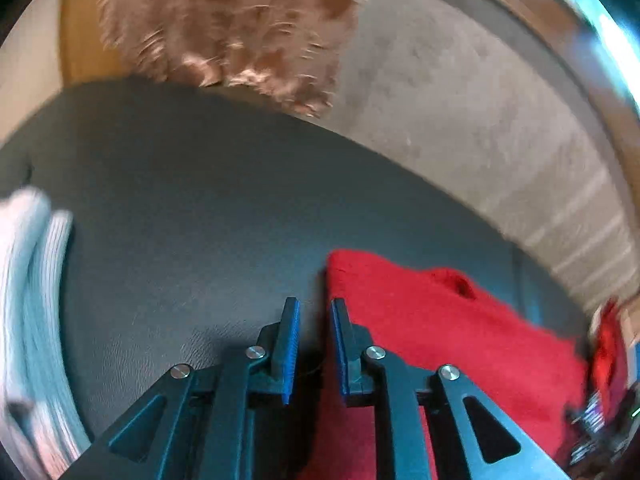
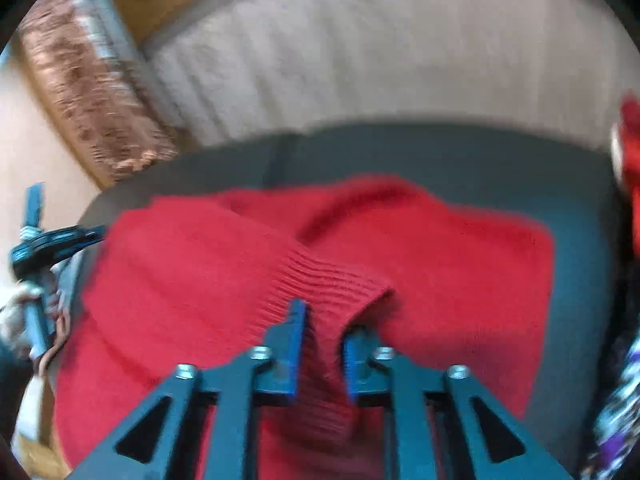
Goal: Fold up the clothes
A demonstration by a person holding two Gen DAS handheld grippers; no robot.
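Two grippers were at work over a dark grey table (image 1: 192, 216). On it lay a red knitted sweater (image 2: 208, 264), spread out but bunched in the middle.

The right gripper (image 2: 322, 340) had its jaws closed on the ribbed cuff (image 2: 320, 280) of one sleeve. The cuff went down between the two blue pads (image 2: 294, 344) and was pinched there. That sleeve lay across the body of the sweater, going from the left side toward the middle.

The left gripper (image 1: 315, 340) was at the left edge of the sweater. Its jaws were a little way apart, and nothing was held between them; only the dark table showed in the gap. The red cloth lay just beside and under its right finger (image 1: 342, 344). From the right wrist view, part of the left gripper showed at the far left edge, but it was blurry.

Some white folded cloth (image 1: 32, 300) lay at the left end of the table. Past the far side of the table were a pale grey carpet (image 1: 460, 120) and a fluffy brown rug (image 1: 224, 20). Another bit of red cloth (image 2: 632, 128) showed at the right edge of the right wrist view, too blurry to tell what it was. No box or basket could be seen.
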